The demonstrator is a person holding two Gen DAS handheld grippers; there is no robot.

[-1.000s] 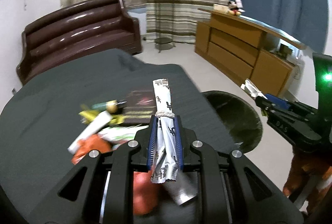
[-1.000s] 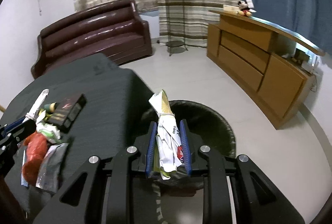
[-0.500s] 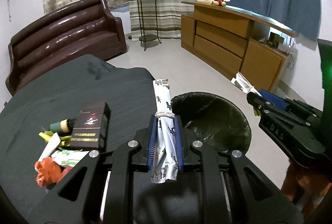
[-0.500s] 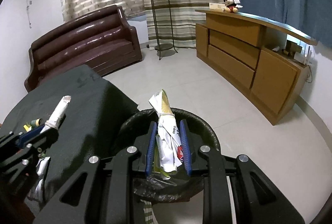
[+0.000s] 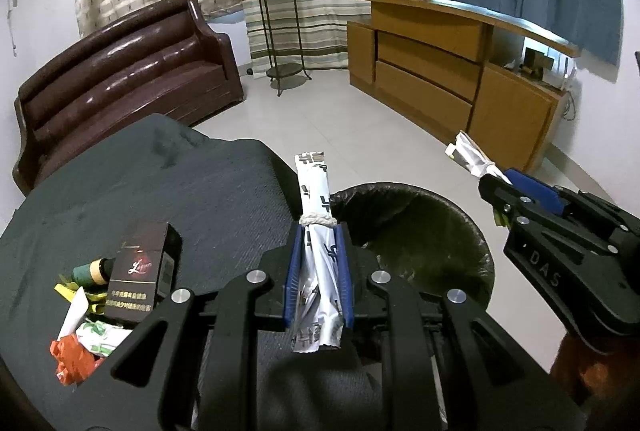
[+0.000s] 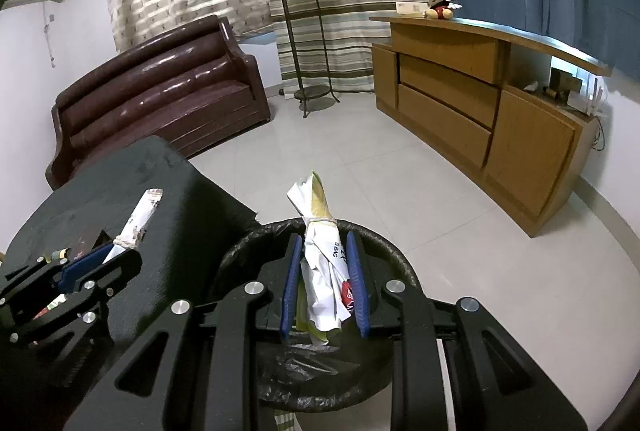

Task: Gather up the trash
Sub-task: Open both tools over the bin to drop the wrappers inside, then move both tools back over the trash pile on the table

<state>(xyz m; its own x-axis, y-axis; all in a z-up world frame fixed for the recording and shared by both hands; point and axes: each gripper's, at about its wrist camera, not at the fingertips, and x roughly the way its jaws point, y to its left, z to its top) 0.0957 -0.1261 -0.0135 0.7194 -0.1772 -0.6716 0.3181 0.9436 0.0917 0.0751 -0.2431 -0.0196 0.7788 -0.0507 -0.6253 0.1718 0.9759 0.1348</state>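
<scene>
My left gripper point(image 5: 318, 231) is shut on a rolled silver wrapper point(image 5: 316, 199) tied with string, held at the table edge beside the black-lined trash bin point(image 5: 424, 231). My right gripper point(image 6: 324, 243) is shut on a crumpled white and yellow wrapper point(image 6: 320, 231) right above the bin point(image 6: 248, 251). The right gripper also shows in the left wrist view point(image 5: 490, 179), over the bin's far right side. The left gripper shows in the right wrist view point(image 6: 124, 247) with its wrapper point(image 6: 142, 211).
A trash pile lies on the dark table point(image 5: 160, 183): a dark cigarette box point(image 5: 138, 275), a small green bottle point(image 5: 90, 267), red wrapper point(image 5: 70, 359). A brown sofa point(image 5: 120, 71), plant stand point(image 5: 280, 43) and wooden sideboard point(image 5: 440, 63) stand beyond on tiled floor.
Both grippers have swung right from the trash pile to the bin, each still holding its wrapper. The right gripper now hangs over the bin opening.
</scene>
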